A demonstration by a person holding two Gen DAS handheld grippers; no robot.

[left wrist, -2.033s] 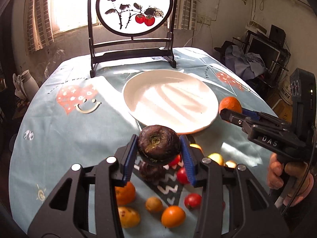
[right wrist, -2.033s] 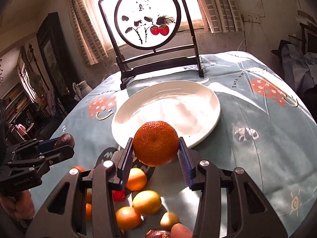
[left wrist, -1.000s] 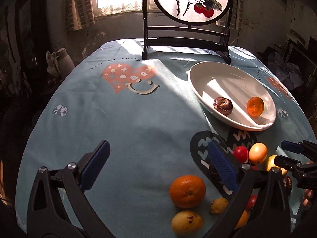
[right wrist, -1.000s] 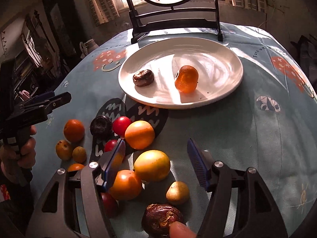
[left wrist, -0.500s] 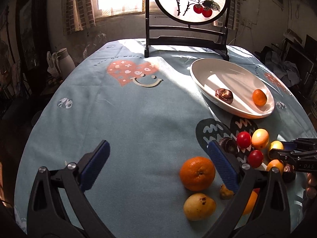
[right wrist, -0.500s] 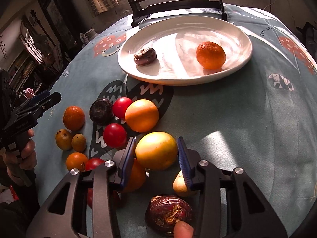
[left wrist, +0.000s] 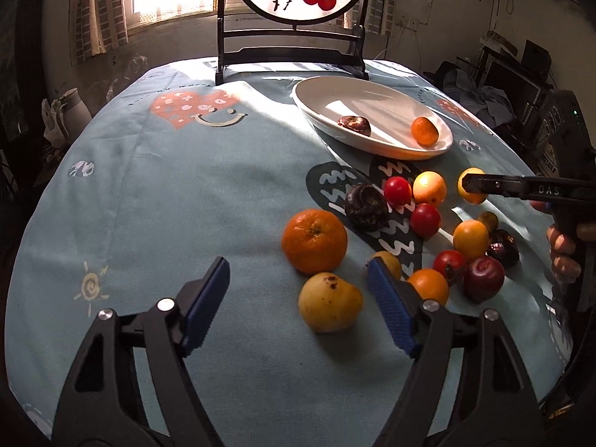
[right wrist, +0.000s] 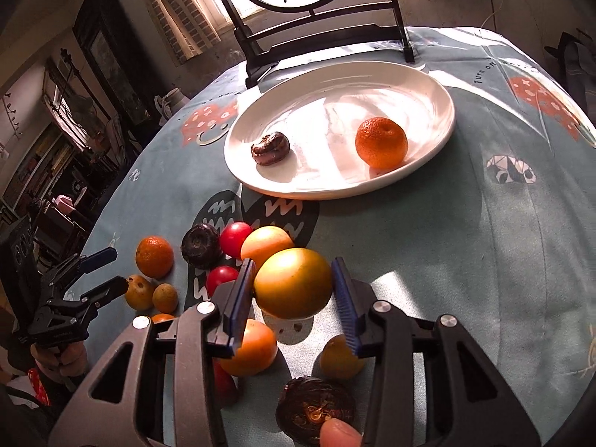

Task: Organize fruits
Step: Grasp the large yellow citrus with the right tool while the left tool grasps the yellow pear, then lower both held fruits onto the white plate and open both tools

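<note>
**Yellow fruit clamped, plate holds 2**

Left wrist view: my left tongs (left wrist: 298,300) stand wide apart, holding nothing, low over the pale blue printed cloth of the desk (left wrist: 156,201). Just ahead of them sit the large orange mandarin (left wrist: 314,241) and the spotted yellow pear-like fruit (left wrist: 329,307), which touch each other. I judge 1 of these is my next pick. The risk is that the right blue pad (left wrist: 389,305), already close beside the small yellow fruit (left wrist: 387,262), nudges the cluster and sets round fruit rolling toward the desk edge. Off to the right, the right tongs (left wrist: 470,185) hold a round yellow-orange fruit (left wrist: 473,186) above the scattered pile.

Right wrist view: the right tongs are clamped on that yellow-orange fruit, which sits between the 2 blue pads, lifted over the other fruit. The grip lies across a smooth, round skin, so I judge a jolt on the way over could let it slip and drop onto the pile below. The shallow white oval plate (right wrist: 439,97) lies ahead, near the black round screen stand (right wrist: 320,43). It contains 2 things, well apart: a dark wrinkled brown fruit (right wrist: 270,148) on its left and a small orange mandarin (right wrist: 381,142) on its right, with bare space between for the next piece.
</note>
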